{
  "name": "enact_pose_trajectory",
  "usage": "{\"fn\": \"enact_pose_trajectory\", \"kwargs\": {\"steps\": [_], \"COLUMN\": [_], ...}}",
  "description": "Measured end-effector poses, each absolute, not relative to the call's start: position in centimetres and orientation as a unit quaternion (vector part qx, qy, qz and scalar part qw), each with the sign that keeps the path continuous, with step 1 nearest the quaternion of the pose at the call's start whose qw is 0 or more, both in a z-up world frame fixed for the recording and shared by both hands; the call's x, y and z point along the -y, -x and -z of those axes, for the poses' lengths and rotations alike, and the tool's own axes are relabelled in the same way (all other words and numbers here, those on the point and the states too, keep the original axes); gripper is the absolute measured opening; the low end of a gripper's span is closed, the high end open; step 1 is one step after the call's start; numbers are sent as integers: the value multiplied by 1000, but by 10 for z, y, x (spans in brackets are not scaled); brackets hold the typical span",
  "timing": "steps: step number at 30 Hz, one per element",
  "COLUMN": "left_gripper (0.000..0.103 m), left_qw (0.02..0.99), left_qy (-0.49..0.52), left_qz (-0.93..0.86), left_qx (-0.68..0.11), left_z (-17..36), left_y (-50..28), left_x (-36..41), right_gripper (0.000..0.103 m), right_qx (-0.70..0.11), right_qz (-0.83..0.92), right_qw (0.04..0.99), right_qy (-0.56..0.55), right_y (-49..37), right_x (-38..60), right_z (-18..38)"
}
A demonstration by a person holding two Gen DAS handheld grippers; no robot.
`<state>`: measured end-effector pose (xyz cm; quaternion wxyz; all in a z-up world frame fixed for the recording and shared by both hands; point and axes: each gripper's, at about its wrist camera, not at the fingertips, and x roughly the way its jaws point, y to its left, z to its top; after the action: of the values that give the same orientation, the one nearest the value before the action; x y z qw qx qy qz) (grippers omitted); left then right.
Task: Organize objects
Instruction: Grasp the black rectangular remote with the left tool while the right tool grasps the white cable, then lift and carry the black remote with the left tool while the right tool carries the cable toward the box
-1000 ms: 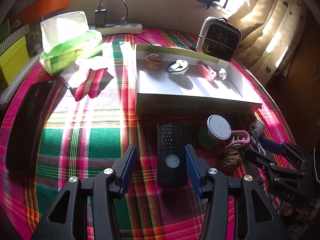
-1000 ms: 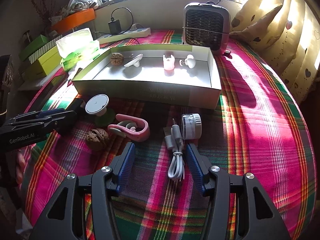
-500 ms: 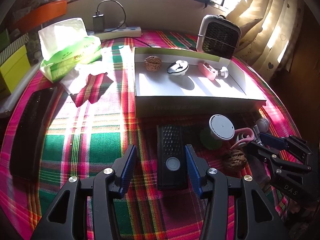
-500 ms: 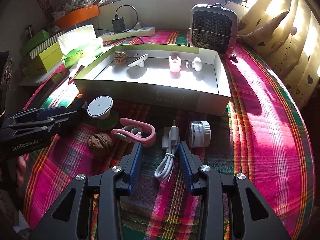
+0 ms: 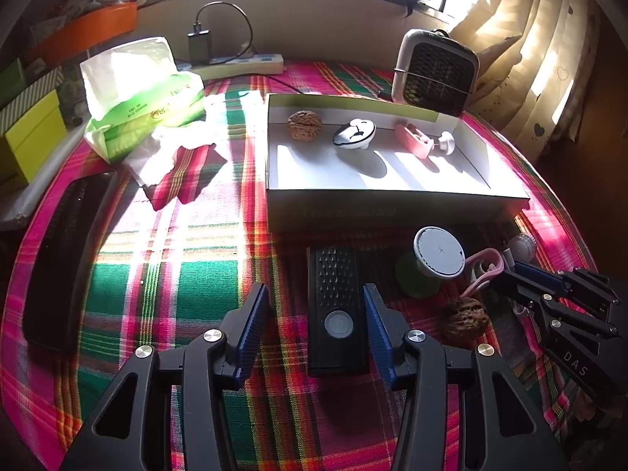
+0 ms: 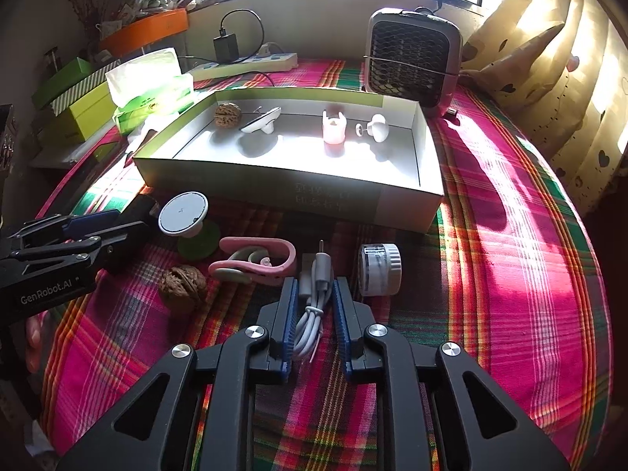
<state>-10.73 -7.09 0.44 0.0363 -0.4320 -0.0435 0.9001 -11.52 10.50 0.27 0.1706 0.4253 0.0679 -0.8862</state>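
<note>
A black remote (image 5: 337, 306) lies on the plaid cloth between the jaws of my left gripper (image 5: 314, 292). The jaws are closing; the right pad is beside the remote and the left pad stands apart from it. My right gripper (image 6: 315, 284) is shut on a coiled white cable (image 6: 312, 314). The open white box (image 6: 274, 192) holds a walnut (image 6: 227, 114), a white holder (image 6: 261, 121), a pink piece (image 6: 333, 127) and a small white piece (image 6: 376, 127). In front of the box lie a white disc on a green base (image 6: 183, 212), pink ear-hook headphones (image 6: 255, 261), a second walnut (image 6: 182, 284) and a white roll (image 6: 378, 269).
A green tissue pack (image 5: 145, 98) and loose tissue sit at the back left, with a black slab (image 5: 62, 255) at the left edge. A small heater (image 6: 412, 55) stands behind the box. A power strip (image 6: 251, 64) runs along the wall, and curtains (image 6: 549, 78) hang at right.
My right gripper's jaws have closed in onto the white cable. The left gripper's jaws have narrowed a little around the remote. Neither hand has shifted.
</note>
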Motion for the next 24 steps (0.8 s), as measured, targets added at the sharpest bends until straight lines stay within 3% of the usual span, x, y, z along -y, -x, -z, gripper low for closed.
{"fn": "enact_pose_trajectory", "kwargs": {"steps": [7,24], "left_gripper": [25,24], "left_qw": [19,22], "left_qy": [432,431], "left_qz": [-901,-901], "left_qx": [40,42], "left_z": [-5,-5], "left_y": [108,108], "left_x": [76,78], "right_gripper": [18,18], "right_qx": [-67,-66], "right_qz": [886,886], "right_qw": [171,172], "right_qy": [-425,-425], "right_y": [115,116], "right_x": [-105,-106], "right_z": [-2,-2]}}
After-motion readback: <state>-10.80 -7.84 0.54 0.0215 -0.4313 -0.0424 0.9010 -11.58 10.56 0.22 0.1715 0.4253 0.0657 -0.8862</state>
